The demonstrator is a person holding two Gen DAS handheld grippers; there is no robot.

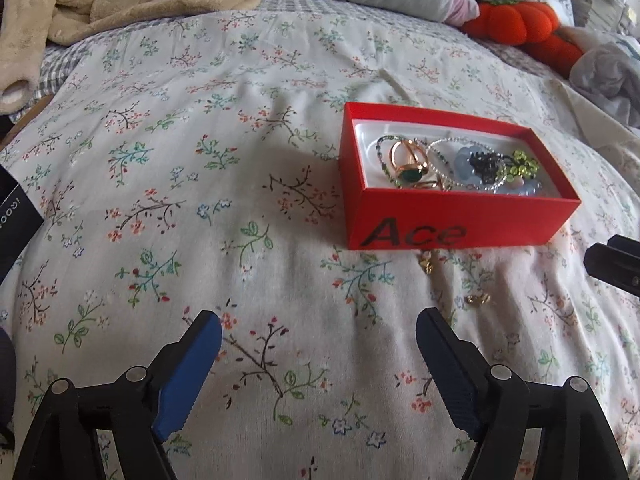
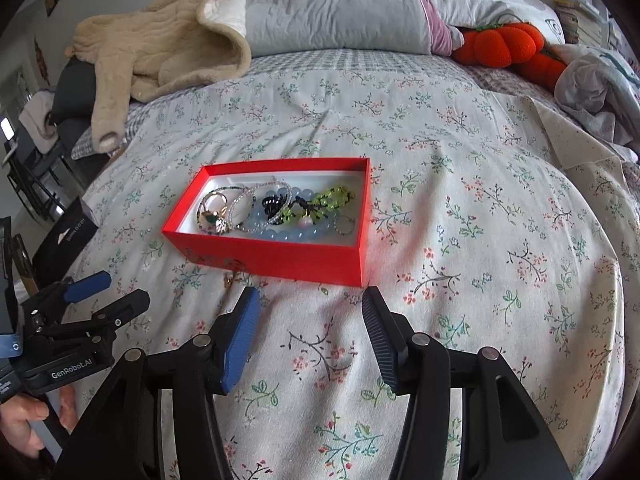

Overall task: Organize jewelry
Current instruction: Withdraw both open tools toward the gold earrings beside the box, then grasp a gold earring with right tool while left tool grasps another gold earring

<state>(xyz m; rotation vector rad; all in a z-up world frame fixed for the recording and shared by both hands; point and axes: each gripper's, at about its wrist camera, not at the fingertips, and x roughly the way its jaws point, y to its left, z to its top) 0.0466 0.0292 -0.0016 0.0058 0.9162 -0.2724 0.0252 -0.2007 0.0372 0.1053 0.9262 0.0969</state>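
A red open box (image 1: 460, 222) marked "Ace" sits on the floral bedspread; it also shows in the right wrist view (image 2: 276, 258). Inside lie a gold ring with a green stone (image 1: 412, 170), bead bracelets in blue (image 2: 288, 232) and green (image 2: 328, 196), and a small ring (image 2: 345, 225). Two small gold pieces lie on the bedspread before the box: one (image 1: 427, 265) by its front wall, another (image 1: 478, 299) nearer me. My left gripper (image 1: 318, 338) is open and empty, in front and left of the box. My right gripper (image 2: 310, 308) is open and empty, just before the box.
A dark box (image 2: 68, 236) lies at the bed's left edge. A beige garment (image 2: 160, 48), grey pillows (image 2: 340, 4) and orange pumpkin plushes (image 2: 504, 46) lie at the back. Crumpled cloth (image 2: 596, 92) is at the right. The left gripper shows in the right wrist view (image 2: 108, 294).
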